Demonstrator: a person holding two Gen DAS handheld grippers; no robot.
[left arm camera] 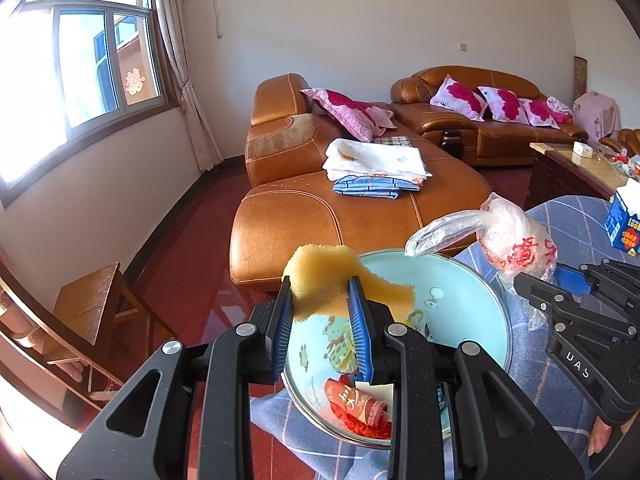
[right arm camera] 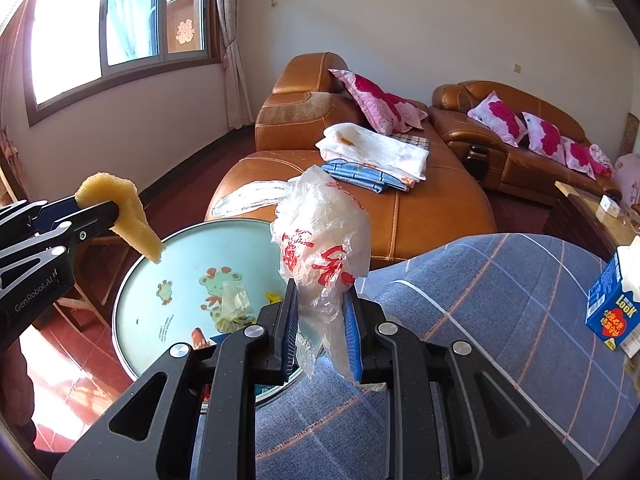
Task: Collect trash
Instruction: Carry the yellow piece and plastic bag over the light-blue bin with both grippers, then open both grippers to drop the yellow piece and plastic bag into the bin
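Left tongs pinching sponge, right tongs pinching plastic bag, round table beneath

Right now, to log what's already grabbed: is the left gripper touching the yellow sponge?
Touching. In the left wrist view the left gripper has both blue pads pressed against the yellow sponge, pinching it above the round tray.

Both views are wrist fisheyes looking forward and down along their own fingers, close over the round table. The left view sits left of the right; each catches the other gripper at its edge. Both share the table, orange sofa, window and blue checked cloth.
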